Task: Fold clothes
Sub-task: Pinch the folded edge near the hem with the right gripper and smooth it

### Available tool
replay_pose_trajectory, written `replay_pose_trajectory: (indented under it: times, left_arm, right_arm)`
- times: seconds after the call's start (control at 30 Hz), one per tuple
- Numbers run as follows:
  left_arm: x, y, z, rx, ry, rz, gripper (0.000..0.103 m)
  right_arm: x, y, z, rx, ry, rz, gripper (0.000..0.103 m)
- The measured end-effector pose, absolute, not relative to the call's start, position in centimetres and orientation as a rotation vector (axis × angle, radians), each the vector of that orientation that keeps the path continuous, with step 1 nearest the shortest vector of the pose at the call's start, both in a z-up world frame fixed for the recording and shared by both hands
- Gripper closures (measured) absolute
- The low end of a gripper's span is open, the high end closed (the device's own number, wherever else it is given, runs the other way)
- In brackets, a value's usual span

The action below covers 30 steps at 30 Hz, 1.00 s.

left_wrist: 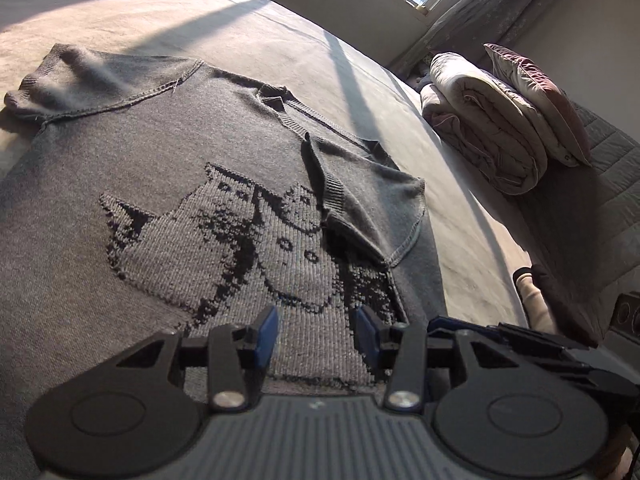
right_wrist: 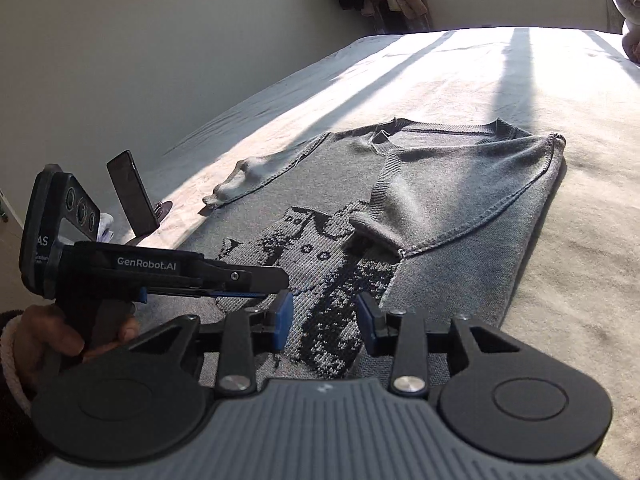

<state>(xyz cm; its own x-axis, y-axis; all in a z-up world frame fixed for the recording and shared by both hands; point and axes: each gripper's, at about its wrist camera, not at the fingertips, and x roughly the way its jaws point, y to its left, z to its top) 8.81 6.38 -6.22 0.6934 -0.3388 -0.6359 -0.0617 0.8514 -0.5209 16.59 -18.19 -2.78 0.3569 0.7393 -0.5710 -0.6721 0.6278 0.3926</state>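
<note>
Left claw: I see the jaws parted, blue pads facing each other with a clear gap, nothing held between them. Right claw: jaws likewise parted, nothing between the pads. From the right wrist camera the left claw lies to the left of the right claw, level, fingers pointing right; a bare hand wraps its grip.

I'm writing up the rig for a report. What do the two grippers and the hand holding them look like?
Both grippers, left gripper and right gripper, have black linkage arms, blue finger pads, silver pivot screws, round black discs and a ribbed grey body. Seen from the right wrist, the left one reads "GenRobot.AI" in white. The left hand wears a dark sleeve with a fleecy pale cuff.
</note>
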Motion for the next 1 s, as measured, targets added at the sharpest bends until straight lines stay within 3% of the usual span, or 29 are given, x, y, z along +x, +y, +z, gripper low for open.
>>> replay_pose_trajectory:
  times: [0.4,0.67,1.0]
  left_arm:
    - [3.8,6.6,-7.2,-0.517,0.776,-0.306,0.059]
    - [2.8,5.9,-6.5,-0.602,0.76,-0.378,0.059]
    - [2.3,5.9,-6.9,-0.592,0.772,-0.384,0.057]
  right_arm:
    - [9.9,-17.0,0.2,0.024,0.954,0.748,0.063]
    - [3.9,-16.5,0.2,-0.081,0.883,0.565,0.063]
    - [2.9,-14.4,-1.7,-0.194,0.873,0.55,0.063]
